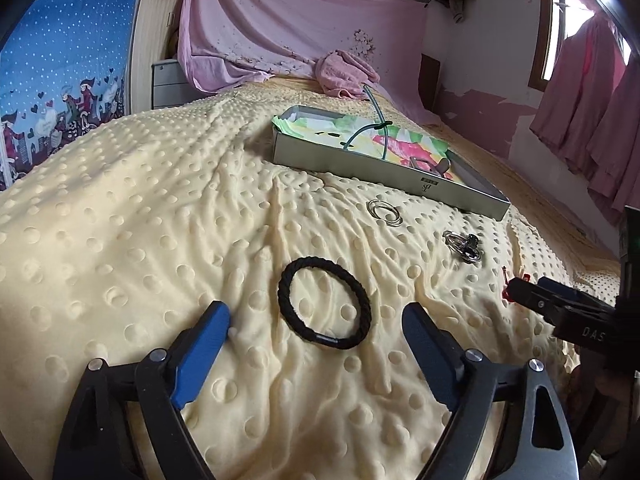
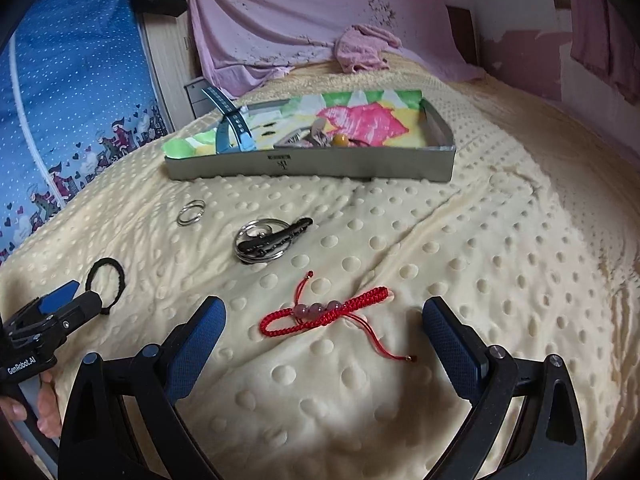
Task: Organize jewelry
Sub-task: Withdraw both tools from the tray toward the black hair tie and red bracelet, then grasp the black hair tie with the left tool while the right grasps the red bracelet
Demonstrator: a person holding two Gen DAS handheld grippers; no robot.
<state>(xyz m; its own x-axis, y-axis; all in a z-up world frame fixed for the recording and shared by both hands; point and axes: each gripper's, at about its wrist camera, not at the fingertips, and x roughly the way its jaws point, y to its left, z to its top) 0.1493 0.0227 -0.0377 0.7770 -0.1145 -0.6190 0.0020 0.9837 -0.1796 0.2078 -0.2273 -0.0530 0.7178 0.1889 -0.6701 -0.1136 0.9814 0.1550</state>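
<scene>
The jaws of both grippers stand apart and grip nothing: the left gripper (image 1: 316, 320) hangs low over the bed with a black braided bracelet (image 1: 324, 303) lying flat between and just ahead of its blue pads, and the right gripper (image 2: 324, 318) brackets a red knotted cord bracelet (image 2: 324, 312) with three pinkish beads in the same way. Neither piece appears to be touched. Further up the cream dimpled blanket (image 2: 480, 260) lie a pair of thin silver rings (image 2: 191, 211) and a dark key-shaped clip on a metal ring (image 2: 266, 242), both loose and near the grey tray (image 2: 312, 168). The tray, lined with a bright printed cloth, already holds a blue strap, an amber bead and some small metal pieces, so the sorting looks partly done; four loose pieces are left, and these two bracelets seem the next to go. A small dark logo sits on the tray's front wall, too small to read. The left gripper's body, seen from the right wrist, reads "GenRobot.AI"; the right one's, seen from the left wrist, shows "DAS" before the frame cuts it off.
</scene>
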